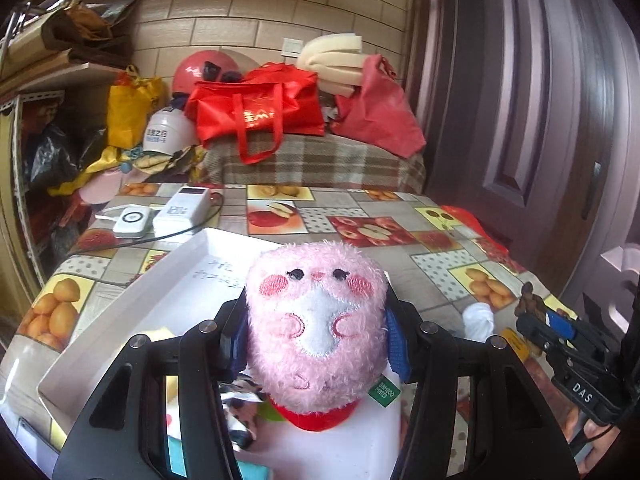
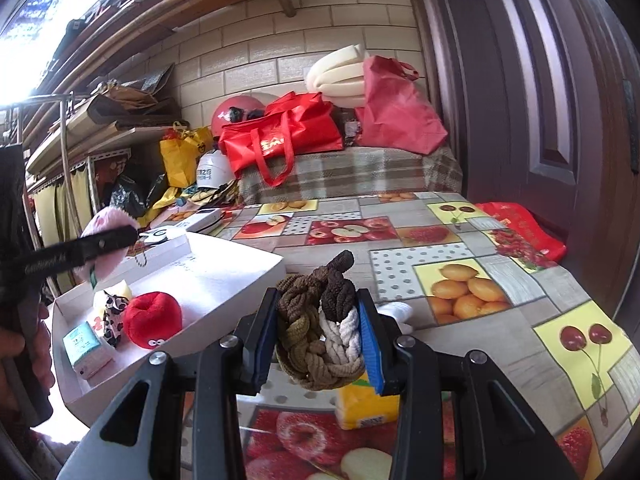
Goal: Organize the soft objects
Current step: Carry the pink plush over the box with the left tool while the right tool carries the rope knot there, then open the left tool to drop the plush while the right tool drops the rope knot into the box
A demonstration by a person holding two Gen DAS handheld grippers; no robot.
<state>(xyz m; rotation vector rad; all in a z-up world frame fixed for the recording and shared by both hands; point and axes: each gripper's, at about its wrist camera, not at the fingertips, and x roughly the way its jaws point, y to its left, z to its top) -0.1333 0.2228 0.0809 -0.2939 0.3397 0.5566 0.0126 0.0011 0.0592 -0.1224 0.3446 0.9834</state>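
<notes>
left tongs clamped on pink plush, held above white tray | right tongs clamped on braided rope bundle, over bench beside tray | tray holds red plush, tissue pack | bench: fruit-print oilcloth | room: brick wall, dark door, red bags on plaid-covered surface, cluttered shelves

A pale pink plush toy with rosy cheeks and a white belly is seen above a white tray. A red plush apple is seen in the tray. A braided rope knot is banded brown, olive and white. The tablecloth is patterned with fruit squares
</notes>
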